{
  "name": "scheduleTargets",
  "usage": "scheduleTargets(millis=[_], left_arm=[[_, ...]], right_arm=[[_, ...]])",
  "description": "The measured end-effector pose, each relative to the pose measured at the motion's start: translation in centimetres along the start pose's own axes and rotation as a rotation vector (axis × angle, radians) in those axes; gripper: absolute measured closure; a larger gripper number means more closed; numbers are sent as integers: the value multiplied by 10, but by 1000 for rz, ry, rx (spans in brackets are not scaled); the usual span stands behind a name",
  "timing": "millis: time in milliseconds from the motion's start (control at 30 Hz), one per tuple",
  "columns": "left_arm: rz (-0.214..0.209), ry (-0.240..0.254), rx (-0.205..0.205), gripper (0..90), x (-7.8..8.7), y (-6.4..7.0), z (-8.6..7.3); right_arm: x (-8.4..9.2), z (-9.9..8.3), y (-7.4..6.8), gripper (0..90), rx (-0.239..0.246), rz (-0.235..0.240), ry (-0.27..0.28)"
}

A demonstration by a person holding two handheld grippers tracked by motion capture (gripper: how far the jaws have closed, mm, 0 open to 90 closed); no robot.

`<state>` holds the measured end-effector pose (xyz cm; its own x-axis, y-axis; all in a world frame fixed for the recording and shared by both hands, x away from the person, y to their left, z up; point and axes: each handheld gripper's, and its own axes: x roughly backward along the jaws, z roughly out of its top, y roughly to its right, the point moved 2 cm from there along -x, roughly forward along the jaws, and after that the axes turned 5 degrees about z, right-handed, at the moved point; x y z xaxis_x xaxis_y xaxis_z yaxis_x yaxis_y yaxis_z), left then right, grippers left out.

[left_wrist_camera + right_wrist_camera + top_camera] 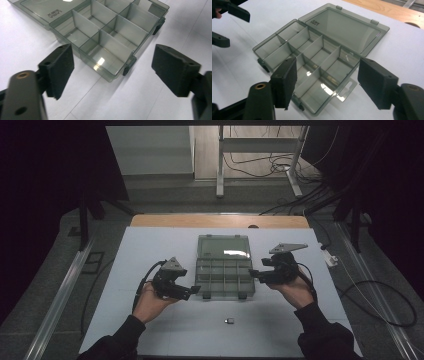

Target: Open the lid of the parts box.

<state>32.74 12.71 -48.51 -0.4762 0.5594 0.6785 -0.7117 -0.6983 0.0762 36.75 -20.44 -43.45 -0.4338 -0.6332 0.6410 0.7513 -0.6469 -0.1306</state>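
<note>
A clear grey-green compartment box [223, 279] lies open in the middle of the white table top [150, 250], its lid [223, 247] flat on the far side. Its compartments look empty. My left gripper [194, 291] hovers at the box's near left corner, open, nothing between its pads [61, 66]. In the left gripper view the box [110, 37] sits just ahead of the jaws. My right gripper [252, 274] stands at the box's right side, open and empty. Seen from the right gripper view, the box [312, 57] lies between and beyond its pads [375, 82].
A small dark object [229, 321] rests on the table near the front edge, between my forearms. A wooden strip [220, 221] borders the far side. Cables and a metal frame [260, 160] lie on the floor beyond. The left gripper [227, 22] appears far off in the right gripper view.
</note>
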Motion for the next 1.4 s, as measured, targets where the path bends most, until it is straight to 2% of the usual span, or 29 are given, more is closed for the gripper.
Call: scheduleTargets(millis=[300,500,700,967,1400], left_arm=[[25,8,10,98,15,-1,-7],[31,13,35,59,23,-1,-12],[52,13,33,26,33,-2,-19],[92,11,31,6,48,-4,-34],[119,45,44,0,71,-1,-56]], right_arm=[[9,-10,-5,227,-22,-7,-12],[17,-19,-10,197,-9,-7,-11],[24,-28,-15,182,1,-6,-12],[32,-39,-19,145,-7,1,-4],[42,-58,-26,69,-16,13,-16]])
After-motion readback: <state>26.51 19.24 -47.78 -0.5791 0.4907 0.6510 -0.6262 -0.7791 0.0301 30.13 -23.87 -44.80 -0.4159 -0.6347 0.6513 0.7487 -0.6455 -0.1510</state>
